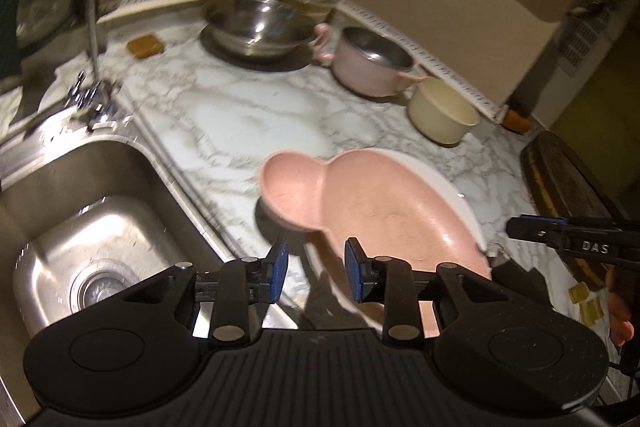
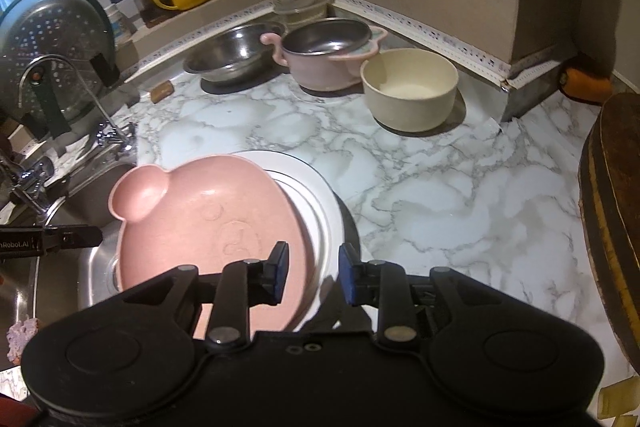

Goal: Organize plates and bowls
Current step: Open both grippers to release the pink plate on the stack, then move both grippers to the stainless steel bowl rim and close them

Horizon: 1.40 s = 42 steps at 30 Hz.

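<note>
Matt pink plastic plate (image 2: 208, 223) on glossy white plate (image 2: 316, 203); marble-look counter (image 2: 440, 179) (smooth); shiny steel sink (image 1: 92, 223).

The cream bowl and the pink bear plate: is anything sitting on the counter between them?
No. In the right wrist view, only bare marble counter separates the cream bowl from the pink bear plate, which rests on a white plate.

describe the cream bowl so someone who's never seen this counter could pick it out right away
Start at the marble counter beside the sink and look to its back edge, where a steel bowl and a pink two-handled pot stand. The cream bowl stands just right of that pot. It is the only plain, matte, pale-yellow bowl there, without handles and empty.
</note>
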Motion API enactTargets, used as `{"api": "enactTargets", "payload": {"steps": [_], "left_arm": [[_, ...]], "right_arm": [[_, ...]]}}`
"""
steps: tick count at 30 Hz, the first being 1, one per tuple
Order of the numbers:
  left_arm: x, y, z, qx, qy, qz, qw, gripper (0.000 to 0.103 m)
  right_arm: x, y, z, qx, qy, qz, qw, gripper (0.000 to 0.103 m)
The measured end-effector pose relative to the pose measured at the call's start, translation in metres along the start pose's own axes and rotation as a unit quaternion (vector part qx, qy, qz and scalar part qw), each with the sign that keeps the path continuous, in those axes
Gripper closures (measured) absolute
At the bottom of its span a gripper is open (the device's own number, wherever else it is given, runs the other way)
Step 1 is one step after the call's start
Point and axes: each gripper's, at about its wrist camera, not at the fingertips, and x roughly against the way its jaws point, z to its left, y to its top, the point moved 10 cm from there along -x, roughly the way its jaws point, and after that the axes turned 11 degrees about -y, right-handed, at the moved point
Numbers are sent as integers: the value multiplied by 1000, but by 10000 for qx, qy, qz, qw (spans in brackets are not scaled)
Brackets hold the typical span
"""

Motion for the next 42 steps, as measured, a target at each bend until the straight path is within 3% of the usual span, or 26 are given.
{"api": "enactTargets", "payload": {"steps": [9, 11, 12, 13, 17, 23, 27, 32, 42], "left_arm": [[-7, 31, -31, -484, -167, -44, 9987, 72], [-12, 39, -35, -519, -189, -66, 9985, 57], [-13, 43, -36, -543, -187, -117, 9983, 39], [-13, 48, -38, -582, -169, -204, 9980, 30], [-18, 68, -40, -704, -74, -337, 9969, 28], [-33, 100, -23, -345, -4, -399, 9986, 28], [-42, 125, -7, -211, 332, -542, 9978, 24], [-51, 160, 14, -140, 724, -770, 9943, 23], [-94, 219, 78, 475, 1252, -547, 9895, 22]], "right_arm": [[16, 13, 17, -59, 366, -54, 9993, 62], [18, 20, 19, -16, 383, -128, 9992, 59], [19, 25, 20, 15, 385, -178, 9991, 57], [20, 30, 21, 46, 393, -213, 9990, 56], [20, 46, 24, 163, 465, -325, 9983, 50], [11, 79, 25, 312, 558, -458, 9969, 36], [-1, 107, 29, 465, 624, -528, 9956, 24], [-23, 147, 38, 644, 752, -599, 9933, 16], [-101, 231, 61, 1062, 660, -581, 9904, 11]]}}
